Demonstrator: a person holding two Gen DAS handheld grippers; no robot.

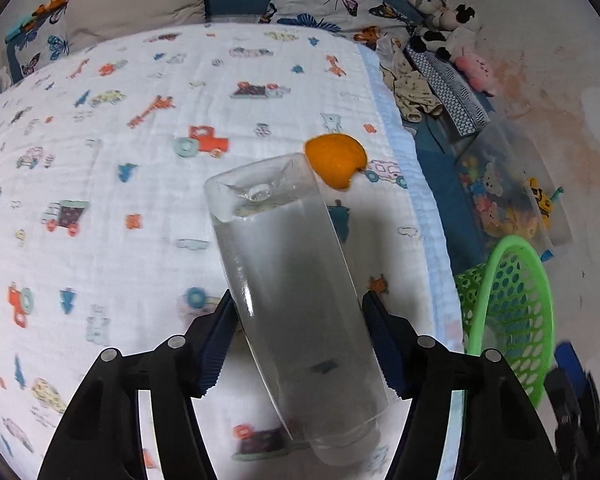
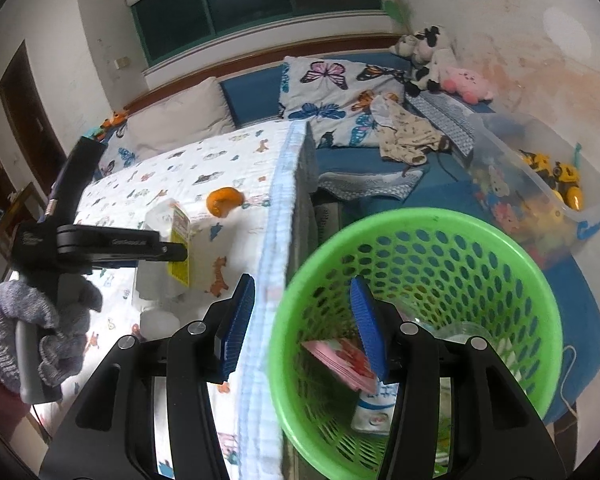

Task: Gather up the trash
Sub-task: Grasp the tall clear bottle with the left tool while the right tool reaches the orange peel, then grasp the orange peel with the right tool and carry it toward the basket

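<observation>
left gripper (image 1: 300, 344): pads clamped on clear bottle (image 1: 288, 280), centre frame, lifted for binning | right gripper (image 2: 304, 328): fingers straddling green basket (image 2: 500, 240) rim, steadying it, lower right | orange peel (image 1: 336, 160): still on blanket (image 1: 120, 200)

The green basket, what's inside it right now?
Inside the green basket: a pink packet and a white wrapper. The right gripper hides part of the bottom.
</observation>
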